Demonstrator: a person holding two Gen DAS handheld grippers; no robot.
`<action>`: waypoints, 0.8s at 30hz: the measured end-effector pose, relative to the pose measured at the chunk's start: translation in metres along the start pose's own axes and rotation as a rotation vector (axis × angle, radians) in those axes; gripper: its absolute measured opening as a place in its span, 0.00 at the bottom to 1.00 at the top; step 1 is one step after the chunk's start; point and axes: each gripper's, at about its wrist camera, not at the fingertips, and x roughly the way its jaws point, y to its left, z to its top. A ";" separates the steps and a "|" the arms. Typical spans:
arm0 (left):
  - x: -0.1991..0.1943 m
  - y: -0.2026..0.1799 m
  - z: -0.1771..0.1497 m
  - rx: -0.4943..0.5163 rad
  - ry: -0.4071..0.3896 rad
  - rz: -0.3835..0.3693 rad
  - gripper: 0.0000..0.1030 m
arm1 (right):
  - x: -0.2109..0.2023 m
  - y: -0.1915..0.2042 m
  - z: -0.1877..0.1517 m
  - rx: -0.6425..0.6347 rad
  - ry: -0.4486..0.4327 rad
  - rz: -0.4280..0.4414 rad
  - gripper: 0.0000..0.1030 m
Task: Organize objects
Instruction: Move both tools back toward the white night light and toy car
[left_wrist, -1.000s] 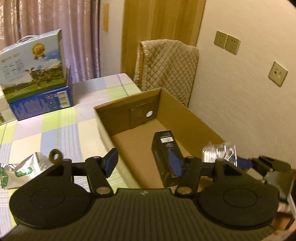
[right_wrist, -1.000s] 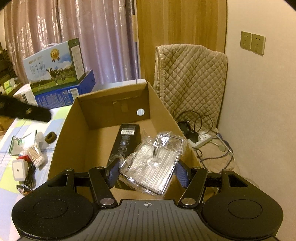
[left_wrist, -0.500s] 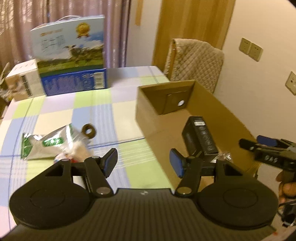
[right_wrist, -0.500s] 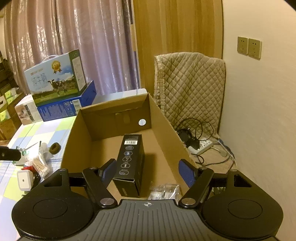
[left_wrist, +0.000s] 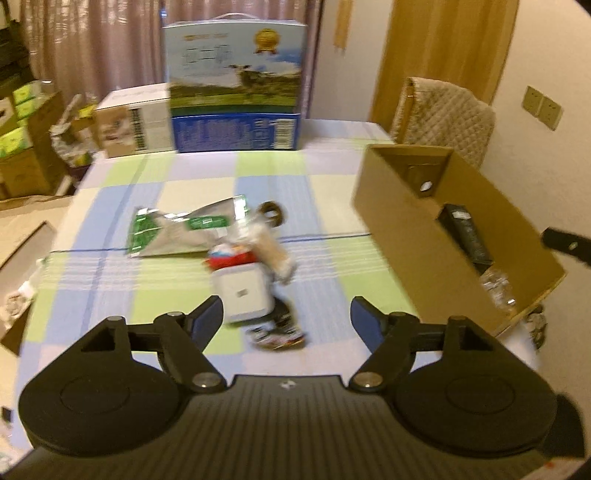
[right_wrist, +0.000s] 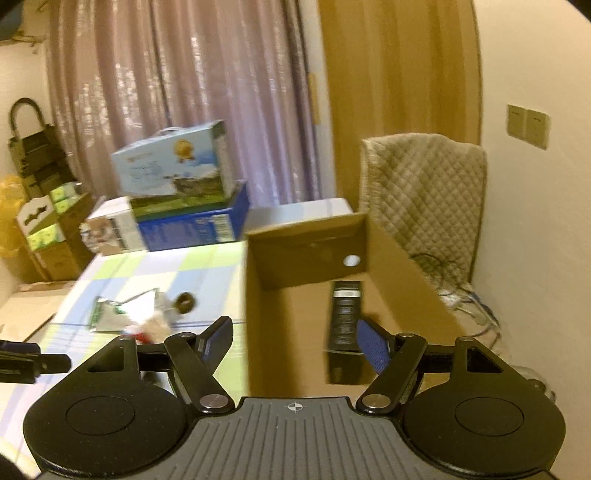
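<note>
One open brown cardboard box (left_wrist: 402, 206)

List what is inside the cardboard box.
Inside the cardboard box: a black carton lying flat and a crinkled clear plastic pack at the near end. The near wall hides the remaining floor.

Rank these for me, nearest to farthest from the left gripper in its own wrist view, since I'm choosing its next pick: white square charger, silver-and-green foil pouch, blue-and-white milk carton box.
1. White square charger: just ahead of the open left gripper.
2. Silver-and-green foil pouch: mid-table, left.
3. Blue-and-white milk carton box: far table edge.
</note>
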 end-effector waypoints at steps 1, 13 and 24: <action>-0.004 0.008 -0.004 -0.009 0.000 0.013 0.72 | -0.002 0.007 -0.001 -0.005 0.001 0.010 0.69; -0.034 0.082 -0.037 -0.111 -0.010 0.133 0.85 | 0.008 0.082 -0.033 -0.082 0.085 0.142 0.69; -0.020 0.102 -0.038 -0.124 -0.009 0.153 0.95 | 0.041 0.120 -0.054 -0.157 0.159 0.214 0.69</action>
